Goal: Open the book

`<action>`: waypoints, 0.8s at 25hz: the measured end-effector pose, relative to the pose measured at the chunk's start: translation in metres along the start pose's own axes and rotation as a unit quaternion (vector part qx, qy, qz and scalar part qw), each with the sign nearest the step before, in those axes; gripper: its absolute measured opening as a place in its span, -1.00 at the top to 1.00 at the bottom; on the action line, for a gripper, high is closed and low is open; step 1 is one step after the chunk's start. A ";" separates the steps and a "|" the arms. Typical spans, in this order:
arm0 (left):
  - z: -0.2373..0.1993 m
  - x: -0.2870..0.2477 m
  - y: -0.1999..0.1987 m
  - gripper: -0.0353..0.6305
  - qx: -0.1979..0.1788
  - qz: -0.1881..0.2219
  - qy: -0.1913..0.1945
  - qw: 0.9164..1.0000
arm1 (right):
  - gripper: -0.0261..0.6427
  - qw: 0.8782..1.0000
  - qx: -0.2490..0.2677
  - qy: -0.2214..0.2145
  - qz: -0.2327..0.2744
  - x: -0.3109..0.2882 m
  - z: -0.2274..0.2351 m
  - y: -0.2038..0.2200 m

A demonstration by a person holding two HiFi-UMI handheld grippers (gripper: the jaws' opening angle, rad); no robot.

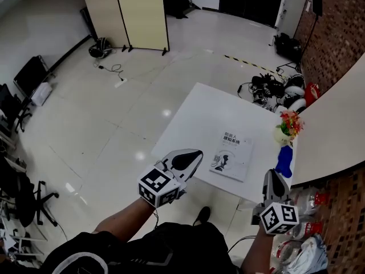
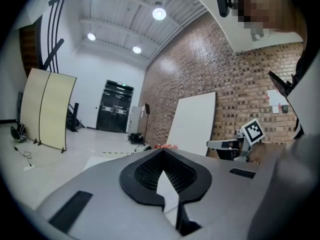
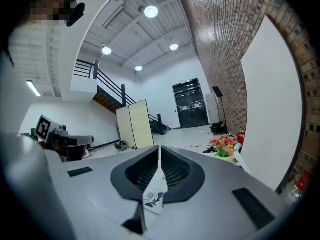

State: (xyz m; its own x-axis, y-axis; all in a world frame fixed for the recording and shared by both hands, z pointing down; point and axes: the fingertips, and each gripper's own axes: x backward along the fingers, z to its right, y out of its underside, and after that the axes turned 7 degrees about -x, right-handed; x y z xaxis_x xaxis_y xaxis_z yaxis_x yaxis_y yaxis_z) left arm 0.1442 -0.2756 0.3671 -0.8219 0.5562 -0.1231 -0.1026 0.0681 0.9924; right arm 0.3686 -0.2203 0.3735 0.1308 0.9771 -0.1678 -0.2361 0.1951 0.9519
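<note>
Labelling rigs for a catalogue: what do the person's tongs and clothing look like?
Both left tongs and right tongs have pale grey shells with black ribbed insets; each carries a cube of black-and-white square markers. The person wears a dark top.

Head view looks steeply down; both gripper views face the flowers (image 1: 290,123).

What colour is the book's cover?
White with a dark drawing; the book shows best in head view.

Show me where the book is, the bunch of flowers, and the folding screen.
book (image 1: 232,156): head view, middle of its front cover.
flowers (image 1: 290,123): head view, on the red and orange blossoms.
folding screen (image 1: 141,13): head view, on its right-hand panel.
</note>
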 end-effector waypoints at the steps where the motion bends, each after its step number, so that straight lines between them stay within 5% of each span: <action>1: -0.007 -0.014 0.001 0.90 0.000 -0.006 -0.006 1.000 | 0.92 1.000 -0.001 -0.006 -0.003 -0.013 0.009 -0.003; 9: -0.055 -0.101 0.016 0.90 0.024 -0.049 -0.045 0.997 | 0.91 0.998 -0.030 -0.018 -0.048 -0.104 0.072 -0.004; 14: -0.071 -0.150 0.074 0.90 0.044 -0.102 -0.019 0.994 | 0.74 0.990 -0.076 -0.001 -0.121 -0.152 0.107 0.052; 20: -0.095 -0.187 0.151 0.90 0.100 -0.176 -0.006 0.979 | 0.62 0.967 -0.132 0.033 -0.215 -0.184 0.128 0.134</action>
State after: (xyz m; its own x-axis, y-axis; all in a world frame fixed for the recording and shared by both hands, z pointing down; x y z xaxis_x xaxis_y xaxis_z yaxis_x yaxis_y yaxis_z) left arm 0.2297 -0.4480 0.5400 -0.7481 0.4787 -0.4596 -0.2662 0.4180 0.8686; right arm 0.4357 -0.3845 0.5648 0.2117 0.8021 -0.5584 -0.4127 0.5913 0.6929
